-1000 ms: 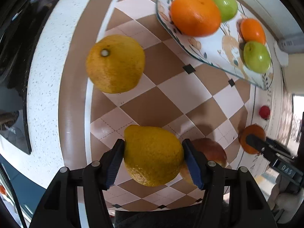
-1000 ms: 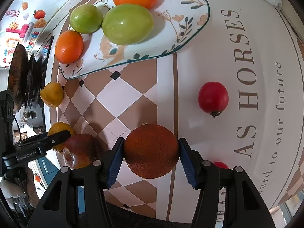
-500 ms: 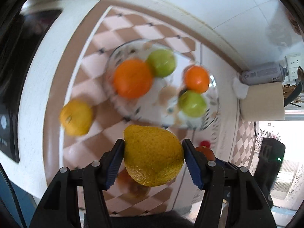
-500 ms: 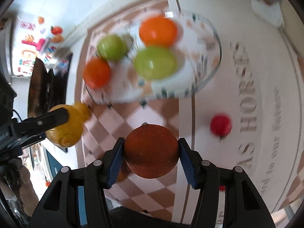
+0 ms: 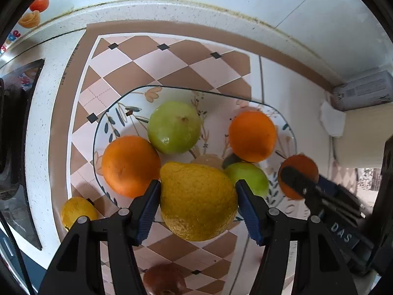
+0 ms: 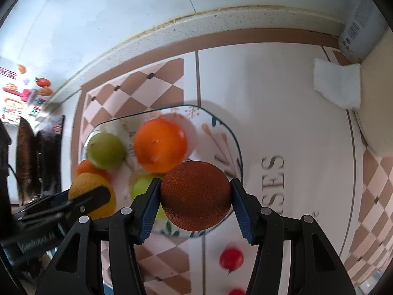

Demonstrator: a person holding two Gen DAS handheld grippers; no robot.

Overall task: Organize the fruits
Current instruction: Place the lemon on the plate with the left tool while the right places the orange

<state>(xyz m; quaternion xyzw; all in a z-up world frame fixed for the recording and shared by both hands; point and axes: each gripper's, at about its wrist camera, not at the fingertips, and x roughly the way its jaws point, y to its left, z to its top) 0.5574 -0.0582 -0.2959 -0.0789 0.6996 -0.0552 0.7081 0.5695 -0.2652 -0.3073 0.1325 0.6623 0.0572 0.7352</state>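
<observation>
My left gripper (image 5: 198,205) is shut on a yellow lemon (image 5: 196,191), held above the near edge of the flowered plate (image 5: 99,132). On the plate lie two oranges (image 5: 130,166) (image 5: 251,136) and two green fruits (image 5: 174,126) (image 5: 248,178). My right gripper (image 6: 195,201) is shut on a dark orange (image 6: 196,186) over the plate's right part (image 6: 235,145). That dark orange (image 5: 298,169) also shows at the right of the left wrist view. In the right wrist view the lemon (image 6: 92,194) sits at the left.
A second yellow fruit (image 5: 77,211) and a brownish fruit (image 5: 164,282) lie on the checked mat near the plate. Two small red tomatoes (image 6: 231,258) (image 6: 237,291) lie on the white mat. A white cloth (image 6: 336,88) and a grey can (image 6: 361,29) stand by the back wall. A dark stove (image 5: 14,127) is at the left.
Both grippers have risen from the mat and moved towards the plate, each keeping its fruit. They now hang over the plate, closer together.
</observation>
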